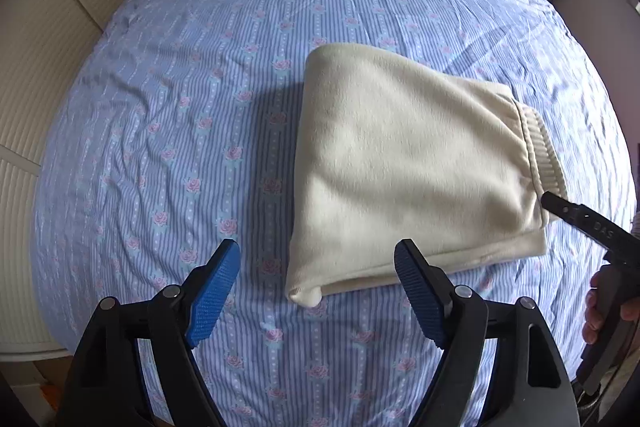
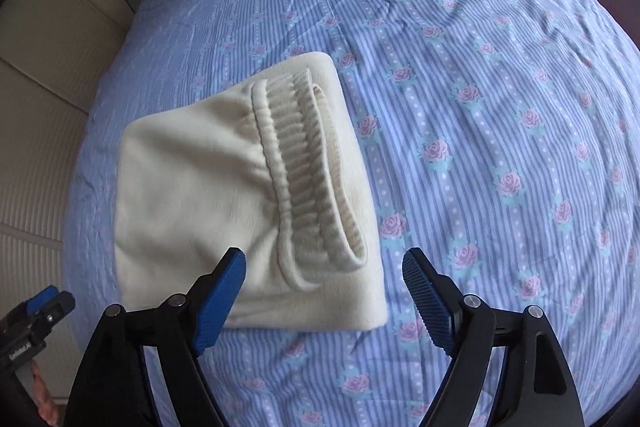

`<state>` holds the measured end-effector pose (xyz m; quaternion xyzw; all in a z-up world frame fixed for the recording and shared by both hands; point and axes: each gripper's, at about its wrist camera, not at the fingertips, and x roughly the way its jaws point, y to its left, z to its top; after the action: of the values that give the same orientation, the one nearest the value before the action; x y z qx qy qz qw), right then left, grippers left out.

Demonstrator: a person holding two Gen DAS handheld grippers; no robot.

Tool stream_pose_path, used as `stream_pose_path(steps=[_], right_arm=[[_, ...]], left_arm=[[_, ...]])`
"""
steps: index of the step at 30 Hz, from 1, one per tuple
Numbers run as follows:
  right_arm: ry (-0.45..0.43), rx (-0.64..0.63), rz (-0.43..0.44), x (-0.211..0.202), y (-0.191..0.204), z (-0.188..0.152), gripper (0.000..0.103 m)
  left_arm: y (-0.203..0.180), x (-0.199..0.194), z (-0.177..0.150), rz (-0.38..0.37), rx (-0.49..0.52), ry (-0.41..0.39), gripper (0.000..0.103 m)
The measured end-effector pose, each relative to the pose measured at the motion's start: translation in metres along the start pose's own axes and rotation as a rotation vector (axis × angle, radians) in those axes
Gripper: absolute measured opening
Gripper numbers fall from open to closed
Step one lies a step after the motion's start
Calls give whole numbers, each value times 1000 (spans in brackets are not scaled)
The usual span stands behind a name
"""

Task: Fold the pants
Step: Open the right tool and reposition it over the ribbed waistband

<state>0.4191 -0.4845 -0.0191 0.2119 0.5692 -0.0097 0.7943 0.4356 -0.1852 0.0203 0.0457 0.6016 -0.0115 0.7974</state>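
Both sets of jaws stand wide apart, gripping nothing: left gripper (image 1: 318,281) and right gripper (image 2: 324,289). The folded cream pants (image 2: 224,187) (waistband (image 2: 308,167) uppermost) lie at twelve o'clock on the bedsheet (image 2: 500,87).

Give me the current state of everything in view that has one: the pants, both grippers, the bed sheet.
pants: folded into a compact stack, lying flat on the bed, ribbed waistband exposed along one edge, not held.
left gripper: open, nothing between its jaws, over the stack's near corner.
right gripper: open, jaws clear of the fabric.
bed sheet: spread out, lightly wrinkled.
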Motion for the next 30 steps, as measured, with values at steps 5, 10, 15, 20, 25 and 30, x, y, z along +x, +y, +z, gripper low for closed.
stream_pose_path(steps=[5,10,15,20,25,30], right_arm=[[86,52,26,34,-11,9,82],[103,60,57,45,-20,6,82],[108,37,63,58,-27,4,85],[120,58,93,71,-34,0,87],[135,110,128,85,-46,-2,90],[159,155,155,93,-47,1,83]], left_arm=[[2,-1,5,10,-25,-3,80],[0,3,6,49,10,-1,82],[2,14,9,69,14,21,82],[-1,27,12,84,38,39,82],[-4,38,18,81,62,46,82],[2,49,27,21,64,54,82]])
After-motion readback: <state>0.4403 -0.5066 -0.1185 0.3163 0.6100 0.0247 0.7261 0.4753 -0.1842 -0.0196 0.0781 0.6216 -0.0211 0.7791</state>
